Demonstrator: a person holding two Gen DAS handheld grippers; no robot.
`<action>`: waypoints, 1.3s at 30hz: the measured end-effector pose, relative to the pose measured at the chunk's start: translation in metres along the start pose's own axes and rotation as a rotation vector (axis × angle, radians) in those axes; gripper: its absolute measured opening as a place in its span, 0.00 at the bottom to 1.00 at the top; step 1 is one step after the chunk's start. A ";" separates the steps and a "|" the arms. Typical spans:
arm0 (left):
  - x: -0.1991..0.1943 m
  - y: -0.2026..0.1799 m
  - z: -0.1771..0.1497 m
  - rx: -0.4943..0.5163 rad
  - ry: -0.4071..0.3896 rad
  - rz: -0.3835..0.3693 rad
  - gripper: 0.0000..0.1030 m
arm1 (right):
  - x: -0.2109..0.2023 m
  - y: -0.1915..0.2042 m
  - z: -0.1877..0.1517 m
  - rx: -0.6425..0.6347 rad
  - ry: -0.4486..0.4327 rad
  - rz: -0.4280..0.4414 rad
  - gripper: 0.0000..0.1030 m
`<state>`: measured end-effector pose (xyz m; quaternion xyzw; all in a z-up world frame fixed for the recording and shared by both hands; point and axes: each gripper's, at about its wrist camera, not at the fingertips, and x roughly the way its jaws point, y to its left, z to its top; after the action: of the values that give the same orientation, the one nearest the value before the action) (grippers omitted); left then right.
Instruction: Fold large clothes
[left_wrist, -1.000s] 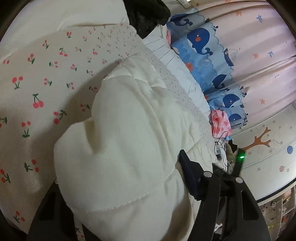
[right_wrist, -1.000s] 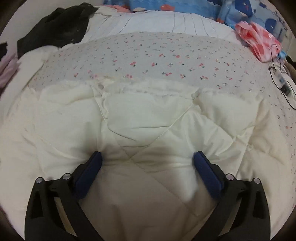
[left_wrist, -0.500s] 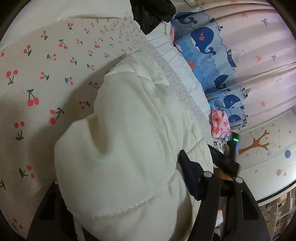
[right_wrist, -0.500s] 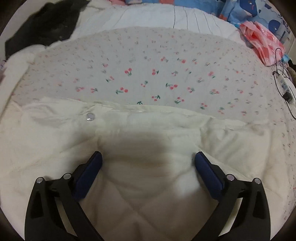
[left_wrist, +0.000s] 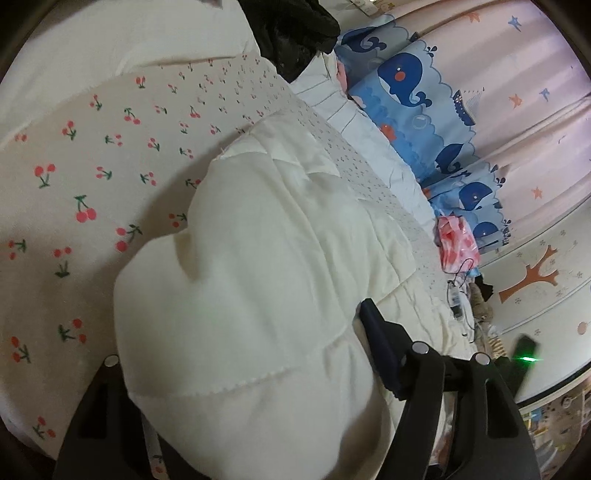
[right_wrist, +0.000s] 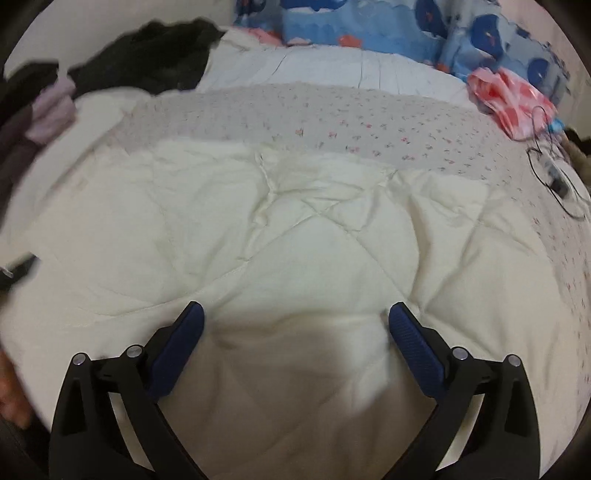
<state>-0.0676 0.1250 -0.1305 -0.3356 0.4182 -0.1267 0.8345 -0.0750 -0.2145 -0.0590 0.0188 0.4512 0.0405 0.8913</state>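
A: Left tongs (left_wrist: 243, 373)?
B: A thick fold of the cream quilted padded garment (left_wrist: 258, 280) fills the space between the fingers. Right blue pad (left_wrist: 376, 339) presses into the fabric; the left finger is buried under the bulge, only its black frame shows. Reads as clamped on the garment, bunch lifted above the bed.

A: Right tongs (right_wrist: 295, 325)?
B: Spread wide. Both blue ribbed pads (right_wrist: 410, 339) touch the cream garment (right_wrist: 295, 236), tips dented into the padding, nothing pinched between them. Fabric under the gap is shadowed.

A: Where's the garment overall?
B: Spread across the bed on the white cherry-print sheet (left_wrist: 85, 184), diamond stitching up, wrinkled around the centre seam. Its far edge runs along the cherry sheet (right_wrist: 369, 122); beyond that lies a pale blue striped duvet (right_wrist: 332, 70).

A: Clutter?
B: Black clothing heap (right_wrist: 147, 55) at the far left corner of the bed, pink-and-red patterned cloth (right_wrist: 509, 99) at the far right, black cable with a small device (right_wrist: 554, 177) beside it. Blue whale-print curtain (left_wrist: 413, 85) behind the bed. Right view is motion-blurred at its left edge.
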 end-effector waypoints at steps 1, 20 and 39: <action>-0.001 -0.001 0.001 0.010 -0.004 0.006 0.66 | -0.015 0.006 -0.007 -0.018 -0.033 -0.016 0.94; -0.008 -0.016 -0.002 0.103 -0.055 0.088 0.70 | -0.017 0.013 -0.057 0.002 0.010 -0.023 0.94; -0.004 -0.011 -0.001 0.078 -0.044 0.090 0.74 | 0.000 0.009 0.039 -0.027 -0.082 -0.150 0.94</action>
<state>-0.0697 0.1187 -0.1212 -0.2865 0.4092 -0.0980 0.8607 -0.0440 -0.2049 -0.0354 -0.0254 0.4140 -0.0212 0.9097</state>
